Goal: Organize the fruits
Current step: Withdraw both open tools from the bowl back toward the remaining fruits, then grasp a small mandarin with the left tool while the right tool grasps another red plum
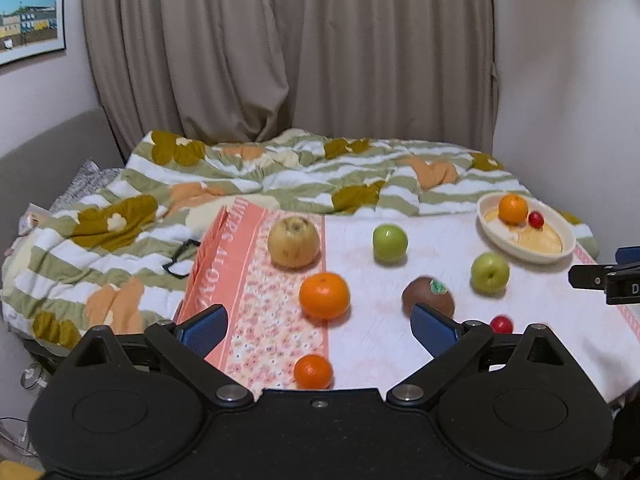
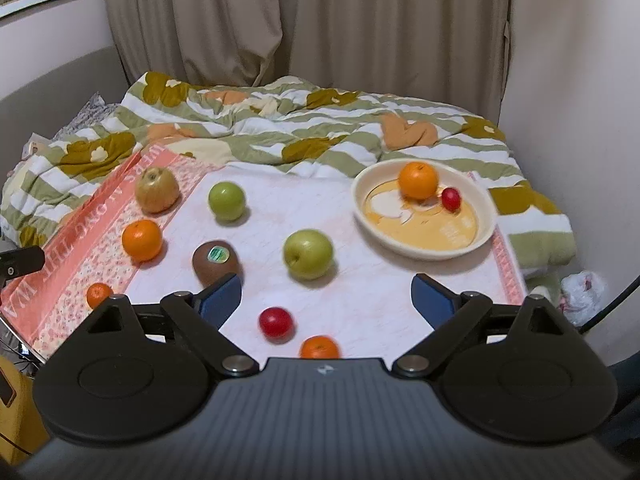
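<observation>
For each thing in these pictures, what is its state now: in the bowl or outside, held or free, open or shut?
Bowl: upright on the cloth, holds two fruits.
Orange in bowl: inside, free.
Small red fruit in bowl: inside, beside that orange.
Two green apples: outside, on the cloth.
Kiwi: outside, sticker up.
Pear: outside, free.
Left claw: open, empty.
Right claw: open, empty.

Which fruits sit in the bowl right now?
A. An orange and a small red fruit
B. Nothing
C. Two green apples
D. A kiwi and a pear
A. In the right wrist view the bowl holds an orange and a small red fruit; both green apples and the kiwi lie outside it on the cloth.
</observation>
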{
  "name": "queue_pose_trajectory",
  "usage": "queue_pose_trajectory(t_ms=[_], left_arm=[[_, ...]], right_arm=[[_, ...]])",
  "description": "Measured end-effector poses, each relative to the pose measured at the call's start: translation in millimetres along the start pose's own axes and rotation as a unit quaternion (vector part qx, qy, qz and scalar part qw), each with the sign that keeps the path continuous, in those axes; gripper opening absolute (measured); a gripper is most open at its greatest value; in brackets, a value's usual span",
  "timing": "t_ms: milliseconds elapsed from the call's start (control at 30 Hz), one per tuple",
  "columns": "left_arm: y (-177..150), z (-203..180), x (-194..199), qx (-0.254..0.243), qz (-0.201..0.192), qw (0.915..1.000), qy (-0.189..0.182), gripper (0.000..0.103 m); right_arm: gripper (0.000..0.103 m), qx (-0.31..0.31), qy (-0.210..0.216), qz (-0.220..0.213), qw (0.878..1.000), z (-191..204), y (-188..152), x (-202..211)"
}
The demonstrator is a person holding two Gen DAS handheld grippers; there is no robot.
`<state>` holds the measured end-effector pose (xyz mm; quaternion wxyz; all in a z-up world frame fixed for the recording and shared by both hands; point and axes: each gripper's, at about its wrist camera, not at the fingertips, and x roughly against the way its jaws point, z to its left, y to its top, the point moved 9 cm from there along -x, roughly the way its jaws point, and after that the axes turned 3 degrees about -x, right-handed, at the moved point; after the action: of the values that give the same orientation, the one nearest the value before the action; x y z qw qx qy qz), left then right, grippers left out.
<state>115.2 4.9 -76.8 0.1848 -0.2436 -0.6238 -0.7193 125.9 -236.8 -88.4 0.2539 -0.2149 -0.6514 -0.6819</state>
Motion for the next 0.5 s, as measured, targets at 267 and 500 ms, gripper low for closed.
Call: queue_pose_trajectory(t_ms=[267,500], left_arm=[[-31,15,-43,-0.021,0.026,0.9990,-0.031,0.092],[-54,16,-78,-0.027,0.057,0.9963,-0.057,0.077]], right_arm=[[0.095,0.020,-0.015,0.015,1.000,32,-36,-42],[0.084,0.049,-0.023,0.037,0.998,50,-53,-72]])
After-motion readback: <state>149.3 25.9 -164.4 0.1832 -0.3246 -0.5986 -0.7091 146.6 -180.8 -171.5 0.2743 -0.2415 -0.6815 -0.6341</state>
